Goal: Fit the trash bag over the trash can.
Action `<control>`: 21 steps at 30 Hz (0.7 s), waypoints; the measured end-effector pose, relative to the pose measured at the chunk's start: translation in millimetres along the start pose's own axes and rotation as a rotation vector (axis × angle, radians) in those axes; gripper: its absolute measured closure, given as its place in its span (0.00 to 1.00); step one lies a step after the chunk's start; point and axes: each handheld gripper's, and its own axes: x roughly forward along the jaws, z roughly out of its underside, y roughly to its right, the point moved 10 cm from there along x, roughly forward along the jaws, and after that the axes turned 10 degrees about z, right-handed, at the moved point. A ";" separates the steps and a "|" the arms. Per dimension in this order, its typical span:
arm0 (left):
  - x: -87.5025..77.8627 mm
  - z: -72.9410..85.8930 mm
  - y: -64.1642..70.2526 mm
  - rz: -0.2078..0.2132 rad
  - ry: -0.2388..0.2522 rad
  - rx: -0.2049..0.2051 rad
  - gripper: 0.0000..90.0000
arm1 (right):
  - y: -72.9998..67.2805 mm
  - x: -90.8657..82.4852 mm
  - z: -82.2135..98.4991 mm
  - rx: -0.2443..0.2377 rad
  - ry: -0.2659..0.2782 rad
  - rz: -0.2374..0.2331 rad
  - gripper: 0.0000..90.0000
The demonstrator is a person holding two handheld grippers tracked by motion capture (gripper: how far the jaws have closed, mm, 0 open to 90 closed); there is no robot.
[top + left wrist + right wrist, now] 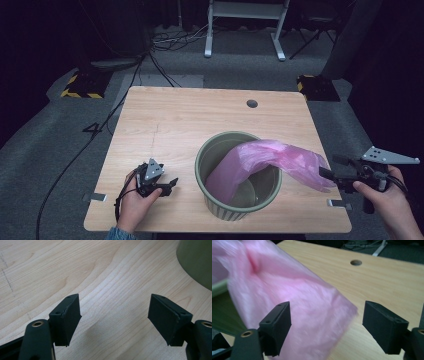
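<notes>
At the table's near right in the high view, the right gripper (327, 167) sits just beside the loose end of the pink bag (270, 160), which drapes out of the green bin (238, 175) over its right rim. Bag's long axis runs from inside the bin, lower left, out toward the right gripper, so that hand is clearly nearer. The left gripper (170, 186) rests on the wooden table (175, 120) on the bin's other side, apart from it.

Left gripper view: jaws apart, nothing between them, just bare wood w/ the bin wall (197, 262) at the top right corner.

Right gripper view: jaws wide apart, and the bag (294, 307) lies ahead, between them and to their left (blurred, so contact w/ the left pad can't be told). No clamp on it. Likely next move is a reach fwd and left to close on the film.
</notes>
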 end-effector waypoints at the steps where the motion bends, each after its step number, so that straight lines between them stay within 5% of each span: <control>1: 0.0 0.0 -0.1 -0.001 0.003 -0.004 0.29 | 0.5 1.9 3.6 0.008 -0.004 -0.005 0.25; 9: -0.2 0.5 -0.1 -0.001 0.002 -0.003 0.29 | -13.4 4.2 13.1 -0.027 0.004 -0.044 0.24; 14: -0.2 0.5 -0.2 -0.001 0.003 -0.004 0.29 | -37.0 -10.5 11.0 -0.092 0.041 -0.076 0.23; 21: -1.0 -0.3 0.0 -0.002 0.005 0.000 0.29 | -52.6 -22.5 9.2 -0.119 0.064 -0.094 0.24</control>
